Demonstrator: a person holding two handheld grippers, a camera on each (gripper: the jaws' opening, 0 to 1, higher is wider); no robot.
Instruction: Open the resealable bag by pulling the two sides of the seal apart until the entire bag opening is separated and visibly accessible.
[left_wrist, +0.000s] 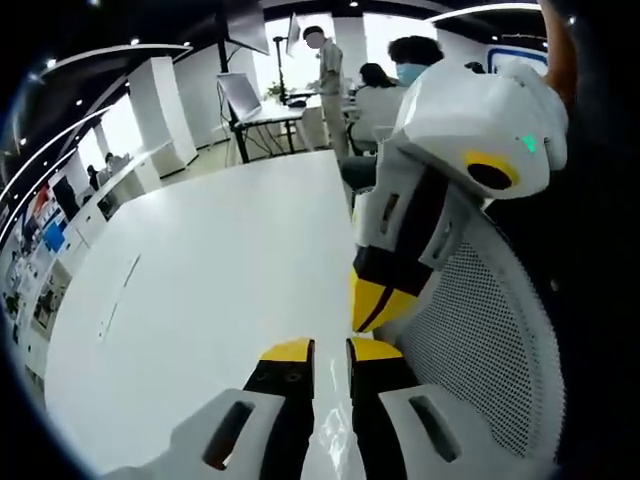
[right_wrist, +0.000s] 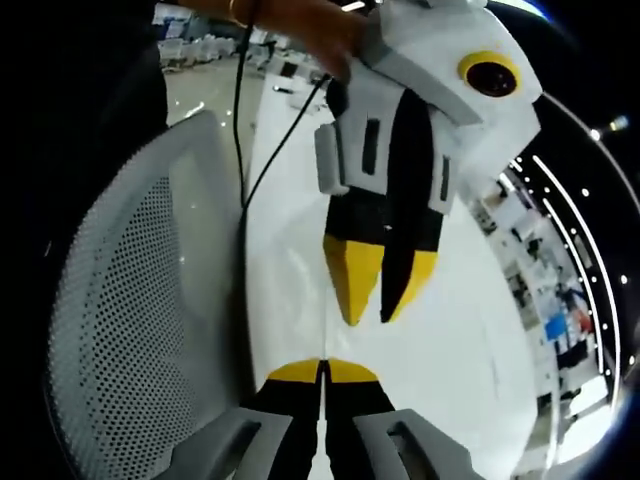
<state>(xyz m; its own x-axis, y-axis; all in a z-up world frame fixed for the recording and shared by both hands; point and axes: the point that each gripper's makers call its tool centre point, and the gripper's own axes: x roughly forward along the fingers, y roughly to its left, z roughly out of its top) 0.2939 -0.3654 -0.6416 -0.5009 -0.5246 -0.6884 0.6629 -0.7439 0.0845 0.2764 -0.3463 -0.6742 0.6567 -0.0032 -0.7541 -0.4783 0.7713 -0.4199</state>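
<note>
The white table (left_wrist: 200, 290) is looked along from low and close above its near edge in the left gripper view, toward the far room, while in the right gripper view the same table (right_wrist: 440, 340) and mesh chair back (right_wrist: 130, 330) are seen from the opposite side.

- Both views are bright indoors; the white desk (left_wrist: 220, 270) reflects broad, soft light with mild glare.
- In the left gripper view, daylight floods through windows (left_wrist: 300, 50) at the far end and blows them out.
- Ceiling strip lights (right_wrist: 570, 190) show as curved bright lines in the right gripper view.
- Fisheye distortion bends straight edges strongly toward the rim.
- The mesh chair back (right_wrist: 130, 330) is sharp; distant people are soft and small.
</note>
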